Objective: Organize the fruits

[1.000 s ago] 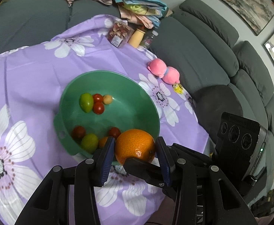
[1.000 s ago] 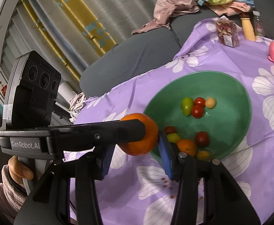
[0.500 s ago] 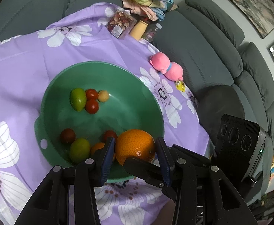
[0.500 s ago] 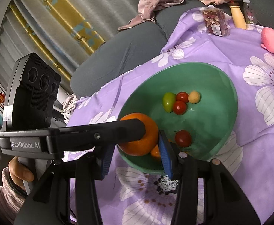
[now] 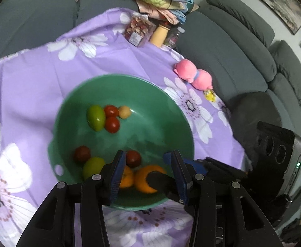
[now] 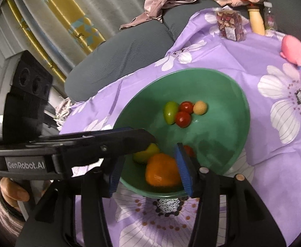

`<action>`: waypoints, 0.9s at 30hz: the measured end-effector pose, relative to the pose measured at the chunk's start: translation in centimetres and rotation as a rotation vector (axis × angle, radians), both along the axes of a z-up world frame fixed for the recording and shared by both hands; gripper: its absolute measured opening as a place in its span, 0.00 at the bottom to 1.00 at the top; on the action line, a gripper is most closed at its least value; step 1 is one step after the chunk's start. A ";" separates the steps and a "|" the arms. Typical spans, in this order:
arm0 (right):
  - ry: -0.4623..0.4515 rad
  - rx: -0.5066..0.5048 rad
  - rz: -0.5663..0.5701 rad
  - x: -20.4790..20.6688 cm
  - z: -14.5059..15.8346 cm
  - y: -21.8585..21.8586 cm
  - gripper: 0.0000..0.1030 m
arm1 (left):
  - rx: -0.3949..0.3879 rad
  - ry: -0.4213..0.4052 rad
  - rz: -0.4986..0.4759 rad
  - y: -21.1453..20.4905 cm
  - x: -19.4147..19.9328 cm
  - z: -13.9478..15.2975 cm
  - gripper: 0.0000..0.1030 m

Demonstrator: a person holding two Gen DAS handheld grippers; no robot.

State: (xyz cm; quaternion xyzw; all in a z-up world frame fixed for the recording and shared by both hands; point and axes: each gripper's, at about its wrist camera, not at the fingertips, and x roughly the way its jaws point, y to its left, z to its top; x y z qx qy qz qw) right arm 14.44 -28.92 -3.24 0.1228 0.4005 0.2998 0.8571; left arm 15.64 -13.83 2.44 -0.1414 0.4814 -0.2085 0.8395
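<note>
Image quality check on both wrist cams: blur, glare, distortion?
Left wrist: strong fisheye vignette, dim light, green bowl rim smeared by motion blur, small glare near the yellow fruit. Right wrist: same fisheye bending, sharper cloth, but the orange and nearby hand-held gripper finger look soft.

Grey sofa under framed pictures; yellow-patterned curtains beyond.

Left gripper and right gripper crossed, jaws just opening, pads clear
</note>
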 end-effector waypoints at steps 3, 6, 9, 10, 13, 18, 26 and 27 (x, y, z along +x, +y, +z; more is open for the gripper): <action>-0.016 -0.017 -0.004 -0.3 0.6 0.0 0.60 | 0.114 -0.053 0.040 0.1 -0.8 1.1 0.83; -0.048 -0.070 -0.017 -0.8 1.5 0.1 0.70 | 0.167 -0.091 0.070 0.7 -1.6 2.2 0.88; -0.082 -0.131 -0.018 -1.5 2.5 0.4 0.84 | 0.240 -0.119 0.100 0.9 -2.3 3.2 0.96; -0.098 -0.163 -0.018 -1.7 2.9 0.6 0.86 | 0.280 -0.140 0.117 1.0 -2.7 3.8 0.96; -0.143 -0.247 -0.019 -2.4 3.8 0.9 0.92 | 0.344 -0.173 0.138 1.2 -3.4 4.9 0.97; -0.170 -0.271 -0.010 -3.1 5.2 0.6 0.94 | 0.413 -0.200 0.168 1.2 -4.3 6.5 0.99; -0.183 -0.283 -0.009 -4.0 6.3 1.1 0.94 | 0.423 -0.250 0.181 1.2 -5.6 8.1 0.99; -0.185 -0.286 -0.012 -4.0 6.4 1.1 0.94 | 0.426 -0.250 0.182 1.2 -5.7 8.2 0.99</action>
